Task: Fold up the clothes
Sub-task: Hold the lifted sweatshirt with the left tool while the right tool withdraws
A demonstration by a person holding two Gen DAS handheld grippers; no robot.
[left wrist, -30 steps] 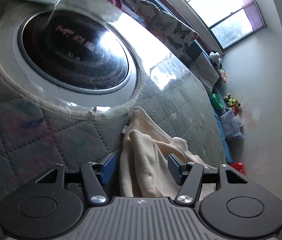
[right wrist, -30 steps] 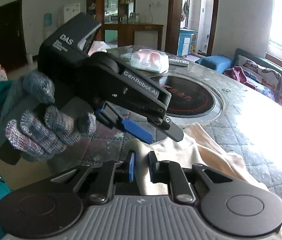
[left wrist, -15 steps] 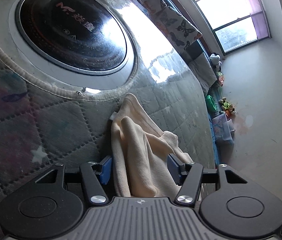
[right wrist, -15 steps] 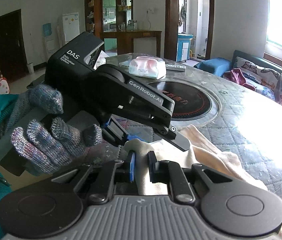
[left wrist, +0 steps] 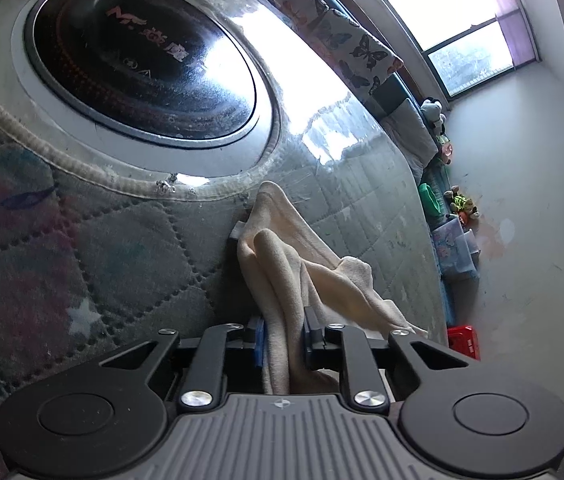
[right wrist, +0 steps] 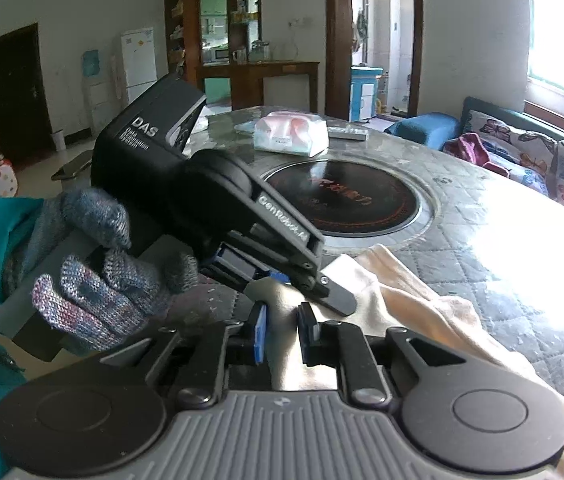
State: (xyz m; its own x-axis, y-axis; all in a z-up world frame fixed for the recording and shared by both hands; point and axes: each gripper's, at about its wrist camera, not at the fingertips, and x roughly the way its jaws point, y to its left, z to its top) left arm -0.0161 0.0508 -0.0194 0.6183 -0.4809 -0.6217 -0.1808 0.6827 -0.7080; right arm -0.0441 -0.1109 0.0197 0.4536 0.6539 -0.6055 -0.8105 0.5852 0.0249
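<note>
The cream garment is lying bunched on the quilted desk, just beside the rim of the round black hotplate set into the desk's middle. Both tools are working at the same near edge of it, probably so that 2 corners can be lifted together and the cloth stretched flat for a fold.

The left hand-held gripper is closing its jaws, now narrow, with a thick ridge of the garment running up between them; the pads appear to be pressing the fabric already. In the right wrist view the gloved hand is gripping that tool's body and angling it down onto the cloth.

The right hand-held gripper is standing narrow too, pinching a flatter fold of the same garment just beside the left tool's tips. A tissue pack is sitting well apart across the desk.
</note>
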